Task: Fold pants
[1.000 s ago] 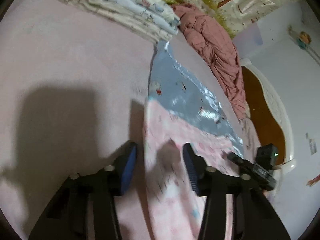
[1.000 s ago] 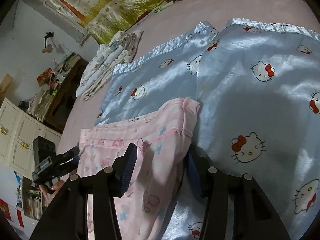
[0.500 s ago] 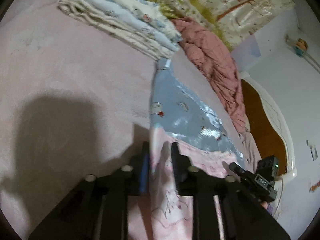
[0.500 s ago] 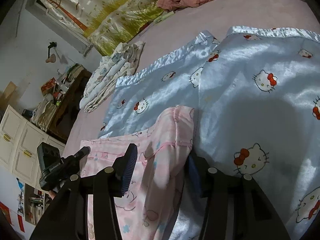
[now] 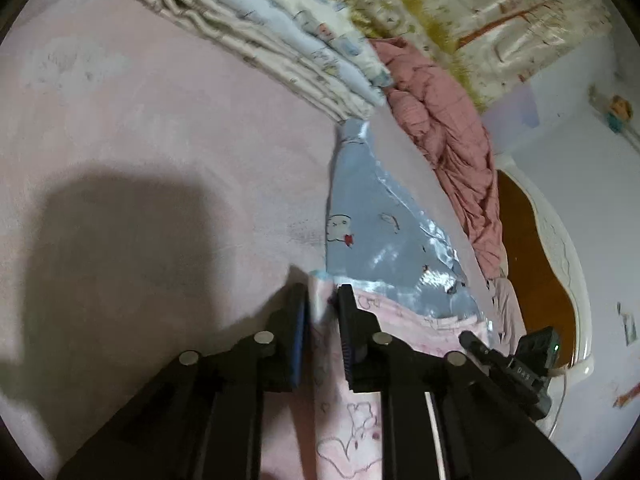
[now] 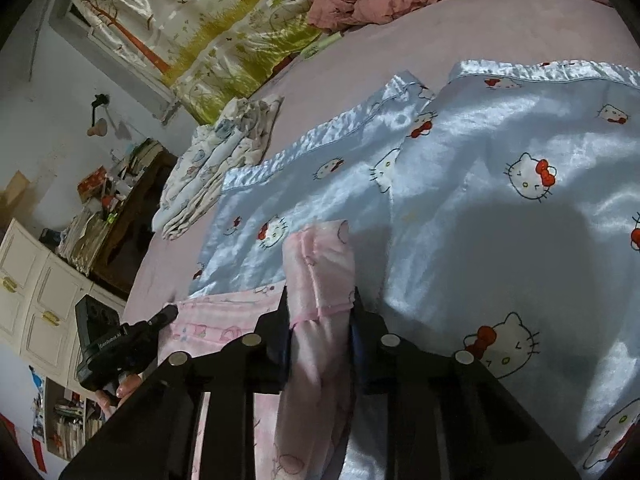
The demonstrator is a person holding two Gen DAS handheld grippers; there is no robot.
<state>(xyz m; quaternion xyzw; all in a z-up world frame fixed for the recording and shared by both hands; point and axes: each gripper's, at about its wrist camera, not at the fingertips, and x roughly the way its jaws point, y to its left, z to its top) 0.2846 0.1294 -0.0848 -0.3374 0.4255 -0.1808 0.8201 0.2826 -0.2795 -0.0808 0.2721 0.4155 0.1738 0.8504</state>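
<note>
Since a second ago, both claws are closing on pink pants point(image 6: 320, 280)

Two grippers: the left gripper point(image 5: 322, 300) and the right gripper point(image 6: 320, 304), each with jaws closing on a bunch of pink cloth. One pair of pink printed pants point(image 6: 320, 264); one blue satin garment with a cat print point(image 6: 500, 208); one stack of folded pale cloths point(image 5: 280, 48); one crumpled pink quilt point(image 5: 448, 136); one bed point(image 5: 140, 140). One white cupboard point(image 6: 36, 300); one patterned curtain point(image 6: 224, 32).
</note>
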